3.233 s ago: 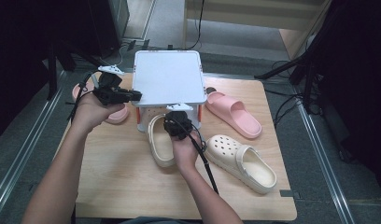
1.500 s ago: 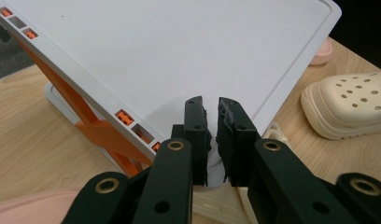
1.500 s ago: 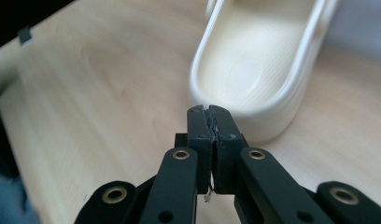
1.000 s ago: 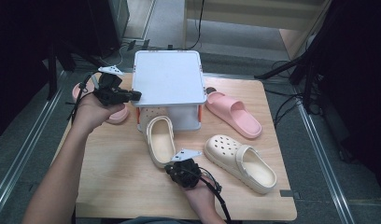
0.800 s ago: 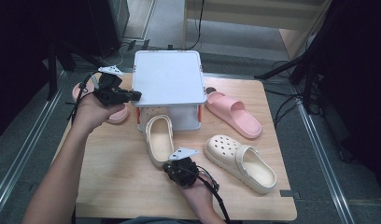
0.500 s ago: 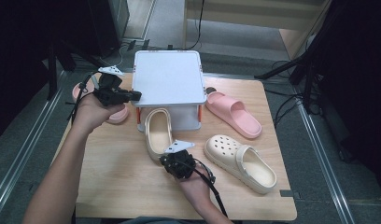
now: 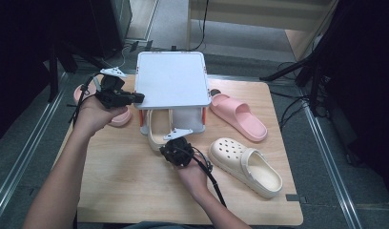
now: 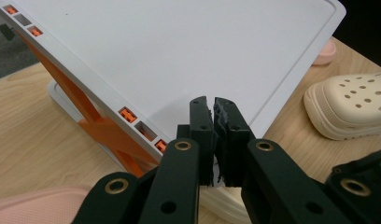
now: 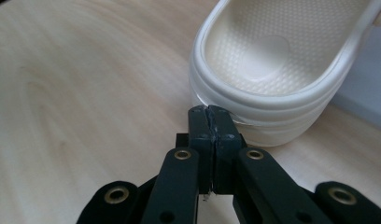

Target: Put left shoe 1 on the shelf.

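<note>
A white rack (image 7: 171, 78) with orange legs stands at the back middle of the wooden table (image 7: 116, 191). My left gripper (image 7: 139, 98) is shut with nothing between its jaws, its tips (image 8: 212, 107) over the rack's white top (image 8: 179, 56) near the left edge. A cream clog (image 7: 157, 131) lies toe-first partly under the rack. My right gripper (image 7: 169, 147) is shut and empty; its jaws have just closed the last bit. Its tips (image 9: 209, 112) touch the clog's heel rim (image 9: 254, 116).
A second cream clog (image 7: 245, 164) lies at the front right, also seen as a cream clog (image 8: 352, 107) beyond the rack. A pink slide (image 7: 238, 117) lies right of the rack; another pink slide (image 7: 118, 118) sits under my left hand. Bare wood spans the front left.
My right gripper has moved away from the person toward the rack, and the cream clog has slid ahead of it, farther under the rack. The left hand has stayed put.
</note>
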Tool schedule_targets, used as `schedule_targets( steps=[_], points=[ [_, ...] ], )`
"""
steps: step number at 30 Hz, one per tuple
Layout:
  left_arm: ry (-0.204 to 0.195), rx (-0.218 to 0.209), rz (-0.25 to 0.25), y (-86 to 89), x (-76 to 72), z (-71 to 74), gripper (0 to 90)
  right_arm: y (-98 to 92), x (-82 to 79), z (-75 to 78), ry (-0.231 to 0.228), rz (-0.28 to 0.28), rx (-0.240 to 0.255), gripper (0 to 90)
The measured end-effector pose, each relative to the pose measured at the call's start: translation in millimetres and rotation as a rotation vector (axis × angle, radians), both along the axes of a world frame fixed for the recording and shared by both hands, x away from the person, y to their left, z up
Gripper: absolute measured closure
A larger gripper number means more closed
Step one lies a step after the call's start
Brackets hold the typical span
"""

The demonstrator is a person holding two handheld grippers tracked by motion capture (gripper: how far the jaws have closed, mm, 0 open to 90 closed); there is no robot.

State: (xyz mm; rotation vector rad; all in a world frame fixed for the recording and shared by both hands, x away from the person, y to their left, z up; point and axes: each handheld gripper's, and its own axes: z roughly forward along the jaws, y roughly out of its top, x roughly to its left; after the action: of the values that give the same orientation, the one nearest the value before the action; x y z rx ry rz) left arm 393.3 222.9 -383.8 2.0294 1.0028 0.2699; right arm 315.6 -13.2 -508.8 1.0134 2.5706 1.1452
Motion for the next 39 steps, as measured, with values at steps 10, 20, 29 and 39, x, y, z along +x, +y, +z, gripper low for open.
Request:
schedule_targets(
  steps=[10,20,29,39],
  points=[
    [0.014,-0.016,-0.004,1.3,0.9,-0.4,86.1,18.3,31.1,-0.9,-0.038,-0.029,0.005,90.0],
    [0.016,-0.019,-0.005,1.7,1.1,-0.4,85.9,36.8,47.8,-2.5,-0.078,-0.046,-0.030,90.0],
    [0.013,-0.021,-0.008,3.1,1.2,-0.6,84.8,40.2,52.0,-4.2,-0.045,-0.061,0.008,90.0],
    [0.023,-0.023,0.012,0.7,0.6,0.8,80.2,17.9,25.3,15.2,-0.011,0.024,0.064,87.9]
  ],
)
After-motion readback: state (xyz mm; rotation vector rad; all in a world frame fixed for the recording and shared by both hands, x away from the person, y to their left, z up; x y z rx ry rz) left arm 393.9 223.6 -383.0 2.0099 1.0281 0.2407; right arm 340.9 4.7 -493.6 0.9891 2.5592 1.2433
